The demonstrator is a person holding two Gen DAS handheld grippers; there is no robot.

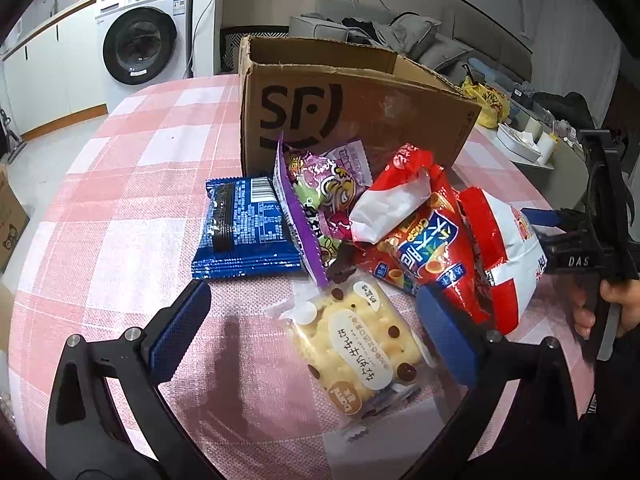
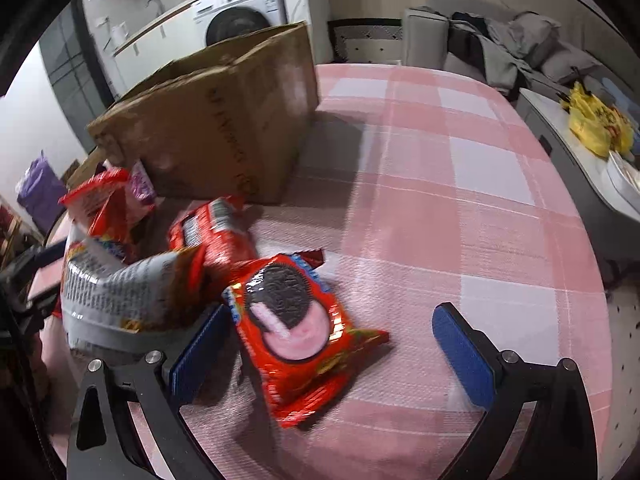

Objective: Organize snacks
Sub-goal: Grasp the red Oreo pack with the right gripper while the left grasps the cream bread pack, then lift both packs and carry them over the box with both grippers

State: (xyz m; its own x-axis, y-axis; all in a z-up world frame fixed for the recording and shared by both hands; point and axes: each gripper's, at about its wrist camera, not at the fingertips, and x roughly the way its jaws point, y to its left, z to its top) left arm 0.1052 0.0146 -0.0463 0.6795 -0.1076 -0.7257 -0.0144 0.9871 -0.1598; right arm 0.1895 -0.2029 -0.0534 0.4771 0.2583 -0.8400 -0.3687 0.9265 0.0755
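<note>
An open cardboard box (image 1: 352, 108) stands on the pink checked table; it also shows in the right wrist view (image 2: 216, 120). In front of it lie a blue packet (image 1: 246, 228), a purple packet (image 1: 320, 200), red crisp bags (image 1: 436, 232) and a clear pack of chocolate-chip biscuits (image 1: 360, 344). My left gripper (image 1: 320, 332) is open, with the biscuit pack between its fingers. My right gripper (image 2: 332, 344) is open around a red Oreo packet (image 2: 304, 332); a red and white bag (image 2: 132, 292) lies against its left finger. The right gripper's body shows at the right edge of the left wrist view (image 1: 600, 248).
A washing machine (image 1: 140, 40) and white cabinets stand behind the table. A sofa with grey clothes (image 1: 400, 32) is at the back. A side table with a yellow bag (image 2: 596, 128) stands right of the table.
</note>
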